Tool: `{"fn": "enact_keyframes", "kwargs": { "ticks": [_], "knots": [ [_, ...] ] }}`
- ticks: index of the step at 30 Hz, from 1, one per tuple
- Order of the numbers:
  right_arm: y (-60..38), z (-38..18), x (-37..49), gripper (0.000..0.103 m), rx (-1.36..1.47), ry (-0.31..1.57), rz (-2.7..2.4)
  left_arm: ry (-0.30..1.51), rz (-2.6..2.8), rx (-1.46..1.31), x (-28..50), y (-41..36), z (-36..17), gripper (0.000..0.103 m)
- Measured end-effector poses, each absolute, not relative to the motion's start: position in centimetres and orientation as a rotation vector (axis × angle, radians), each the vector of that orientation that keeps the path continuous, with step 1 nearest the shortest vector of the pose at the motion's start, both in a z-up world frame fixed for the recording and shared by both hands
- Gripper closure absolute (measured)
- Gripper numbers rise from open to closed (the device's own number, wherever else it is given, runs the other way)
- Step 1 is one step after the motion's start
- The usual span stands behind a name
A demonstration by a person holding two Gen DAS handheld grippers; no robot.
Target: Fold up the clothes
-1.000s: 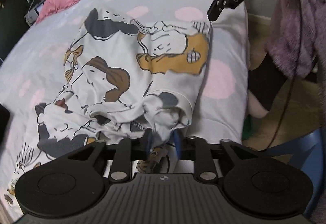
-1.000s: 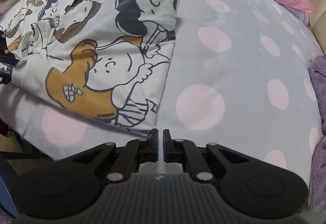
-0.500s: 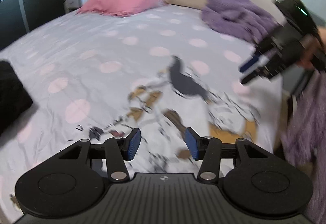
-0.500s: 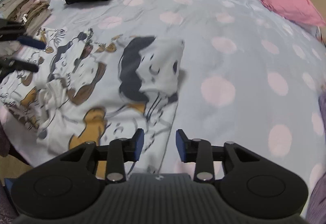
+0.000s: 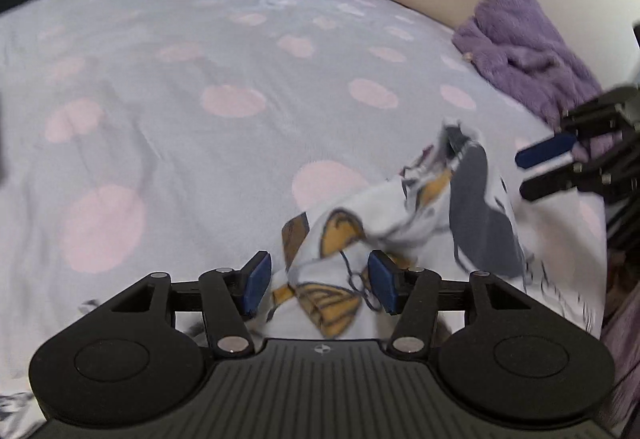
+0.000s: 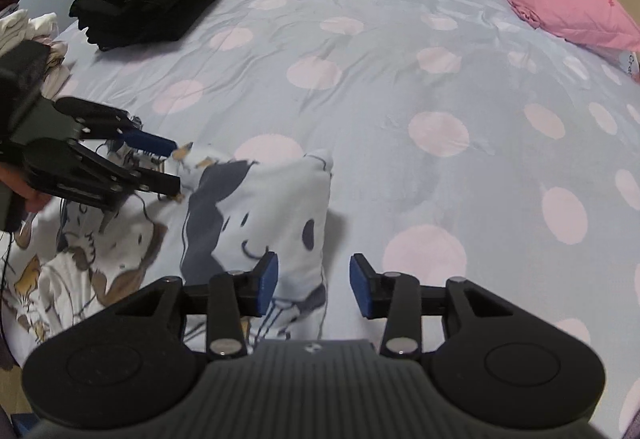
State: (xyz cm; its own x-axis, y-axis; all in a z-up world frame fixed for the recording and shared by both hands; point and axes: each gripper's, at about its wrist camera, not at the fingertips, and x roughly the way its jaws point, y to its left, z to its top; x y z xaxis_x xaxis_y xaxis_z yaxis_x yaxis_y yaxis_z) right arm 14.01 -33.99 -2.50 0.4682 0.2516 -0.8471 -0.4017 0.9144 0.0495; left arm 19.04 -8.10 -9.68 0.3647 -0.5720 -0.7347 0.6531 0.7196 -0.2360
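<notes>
Over bed (image 6: 360,87) | left claw (image 5: 319,282) apart astride cartoon-print garment (image 6: 256,215) | right claw (image 6: 313,286) apart at garment's edge

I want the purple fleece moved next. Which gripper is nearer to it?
Right. The right gripper hangs just in front of the crumpled purple fleece blanket; the left gripper sits farther back over the white cartoon-print garment.

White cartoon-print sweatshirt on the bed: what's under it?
The white cartoon-print sweatshirt lies on the grey duvet with pink dots, which shows all around it. Whatever sits directly beneath the cloth is covered. Both grippers hang open above it.
</notes>
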Motion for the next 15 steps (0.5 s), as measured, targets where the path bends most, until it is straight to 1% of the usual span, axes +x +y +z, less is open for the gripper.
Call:
{"fn": "enact_keyframes", "kwargs": {
  "ticks": [1,2,3,4,6,8,12,15],
  "knots": [
    [-33.9,-2.7,14.3,0.058,-0.173,1.009,0.400,0.898,-0.796,0.084,19.2,-8.2,-10.0,0.051],
    [-33.9,-2.9,14.6,0.058,-0.180,1.011,0.397,0.894,-0.804,0.077,19.2,-8.3,-10.4,0.054],
    [-33.9,-3.1,14.9,0.058,-0.185,1.015,0.393,0.885,-0.810,0.089,19.0,-8.5,-10.7,0.063],
    [-33.9,-3.3,15.1,0.057,-0.189,1.020,0.387,0.869,-0.817,0.101,18.7,-8.7,-10.8,0.067],
    [-34.2,-3.9,15.7,0.056,-0.185,1.030,0.372,0.820,-0.827,0.118,17.8,-8.8,-10.8,0.086],
    [-34.6,-4.2,16.3,0.056,-0.179,1.040,0.352,0.774,-0.820,0.129,16.7,-8.8,-10.2,0.095],
    [-35.3,-4.3,16.8,0.056,-0.176,1.037,0.302,0.734,-0.766,0.102,15.1,-7.7,-7.9,0.098],
    [-35.3,-4.1,17.1,0.056,-0.172,1.034,0.297,0.751,-0.728,0.053,14.5,-6.4,-6.0,0.098]
  ]
}}
